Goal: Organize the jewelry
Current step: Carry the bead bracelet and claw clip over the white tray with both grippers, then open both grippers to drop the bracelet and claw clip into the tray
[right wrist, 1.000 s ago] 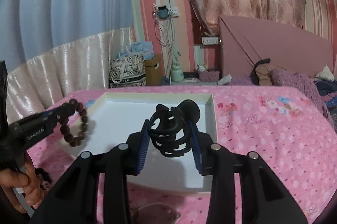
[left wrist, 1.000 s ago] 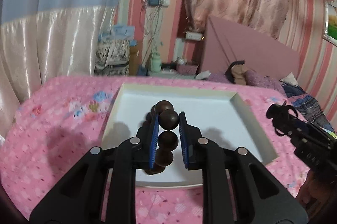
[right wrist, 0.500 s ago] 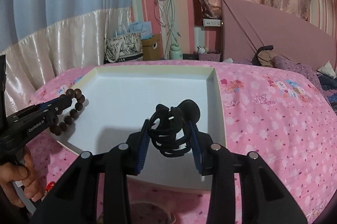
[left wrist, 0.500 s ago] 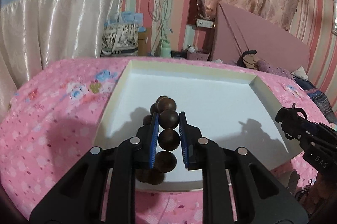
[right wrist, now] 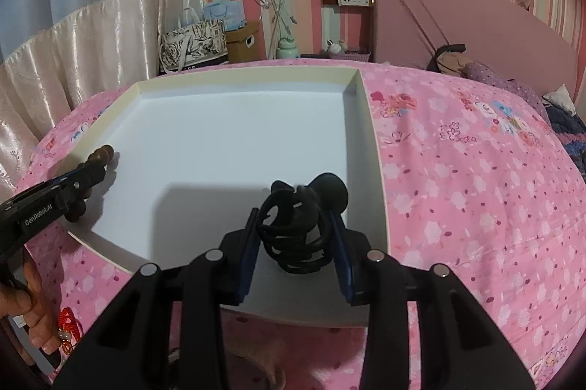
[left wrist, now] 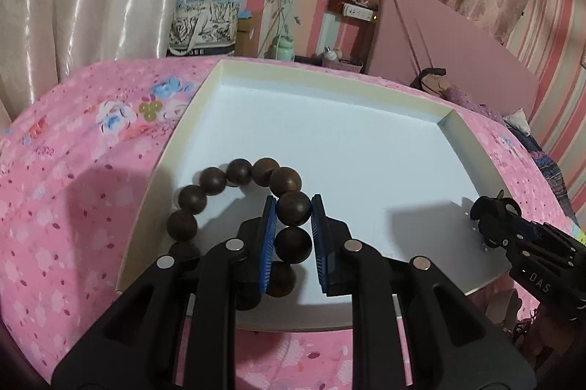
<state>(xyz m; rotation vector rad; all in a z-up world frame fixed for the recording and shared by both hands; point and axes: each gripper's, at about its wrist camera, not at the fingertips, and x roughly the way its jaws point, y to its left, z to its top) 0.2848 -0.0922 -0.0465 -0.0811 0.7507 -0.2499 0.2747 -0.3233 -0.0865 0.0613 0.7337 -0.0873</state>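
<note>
Pink floral bedding (right wrist: 476,177) covers the work surface, with striped wallpaper and curtains behind. On it sits a shallow white tray (left wrist: 329,74) with cream walls. Left gripper (left wrist: 293,217) is clamped on a brown wooden bead bracelet (left wrist: 238,173); one bead is pinched between the blue pads while the rest of the loop curves out to the left over the tray floor near the tray's left wall. Right gripper (right wrist: 296,225) is closed on a bundle of black hair ties (right wrist: 293,232), held above the tray's near right corner. A hand (right wrist: 33,316) on the left gripper's handle shows at the right wrist view's lower left edge.
</note>
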